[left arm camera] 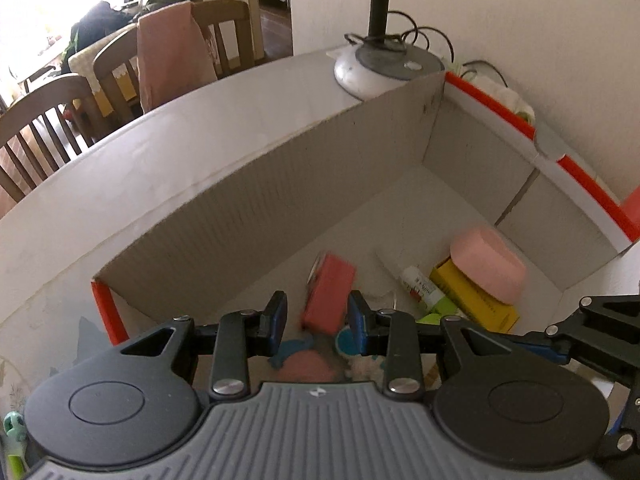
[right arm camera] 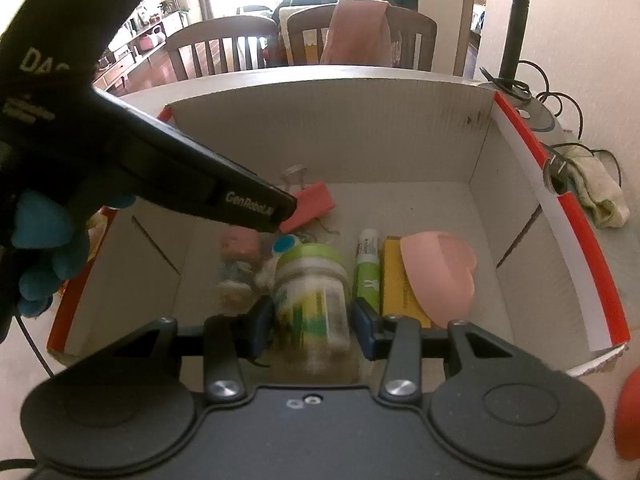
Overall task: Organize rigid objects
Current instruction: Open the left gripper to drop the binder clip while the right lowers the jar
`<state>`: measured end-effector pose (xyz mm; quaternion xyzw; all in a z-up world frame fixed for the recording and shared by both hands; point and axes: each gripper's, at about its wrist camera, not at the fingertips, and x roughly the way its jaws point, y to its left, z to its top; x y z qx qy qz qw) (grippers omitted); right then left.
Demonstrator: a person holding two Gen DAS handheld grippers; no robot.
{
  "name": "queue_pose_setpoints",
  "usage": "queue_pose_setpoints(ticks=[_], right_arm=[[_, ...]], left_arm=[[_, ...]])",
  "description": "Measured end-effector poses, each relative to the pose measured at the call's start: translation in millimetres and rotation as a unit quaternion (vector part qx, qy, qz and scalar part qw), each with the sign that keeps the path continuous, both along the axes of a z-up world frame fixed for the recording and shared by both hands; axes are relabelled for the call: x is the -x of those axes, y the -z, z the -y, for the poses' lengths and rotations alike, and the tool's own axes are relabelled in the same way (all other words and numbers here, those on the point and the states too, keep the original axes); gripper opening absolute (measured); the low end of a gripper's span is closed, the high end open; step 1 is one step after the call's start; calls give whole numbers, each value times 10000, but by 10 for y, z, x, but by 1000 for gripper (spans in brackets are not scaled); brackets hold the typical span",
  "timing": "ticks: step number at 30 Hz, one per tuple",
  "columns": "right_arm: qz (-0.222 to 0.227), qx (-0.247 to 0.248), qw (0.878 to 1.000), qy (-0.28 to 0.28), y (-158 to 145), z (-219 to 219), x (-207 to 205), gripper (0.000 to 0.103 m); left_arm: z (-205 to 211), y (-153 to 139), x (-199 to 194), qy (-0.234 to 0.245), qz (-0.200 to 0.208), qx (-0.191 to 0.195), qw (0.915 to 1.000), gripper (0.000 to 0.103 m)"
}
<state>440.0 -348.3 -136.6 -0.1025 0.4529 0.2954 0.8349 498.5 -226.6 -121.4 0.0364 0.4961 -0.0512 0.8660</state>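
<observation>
A white cardboard box (left arm camera: 248, 216) with red outer edges stands on the table. My left gripper (left arm camera: 318, 316) is shut on a pink binder clip (left arm camera: 330, 292) low inside the box; the right wrist view shows that clip (right arm camera: 316, 200) at the left gripper's tip (right arm camera: 286, 212). My right gripper (right arm camera: 313, 320) is shut on a jar with a green lid (right arm camera: 312, 292), held over the box's near side. On the box floor lie a pink oval case (right arm camera: 436, 276), a yellow carton (right arm camera: 394, 280), a white and green tube (right arm camera: 368, 268) and small soft toys (right arm camera: 240, 248).
A lamp base (left arm camera: 384, 64) with a black pole and cables stands by the box's far corner. A pale cloth (right arm camera: 596, 192) lies right of the box. Wooden chairs (left arm camera: 40, 128) stand beyond the table edge. A blue-gloved hand (right arm camera: 40, 240) holds the left gripper. Something red (right arm camera: 630, 416) lies near right.
</observation>
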Motion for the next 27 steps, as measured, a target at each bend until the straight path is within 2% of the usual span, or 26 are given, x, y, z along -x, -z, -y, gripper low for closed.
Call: queue_pose_setpoints(ticks=[3,12,16,18,27], right_arm=[[14,-80,10000,26,-31,43,23,42],[35,-353,9991,226,-199,208,68,44],[87,-482,9984,294,-302,269,107,47],[116,-546,9979,318,-360,294,143,48],[270,-801,9958,337,-607,356,242,56]], left_arm=[[-21,18,20,-44,-57,41,10000,32],[-53,-144,208,-92,98,202,9997,33],[-67,-268,346,-89,231,347,9991,45],[-73,-337,417,-99,301,394,9987,48],[-113,-616,767,-159,597,512,9968,48]])
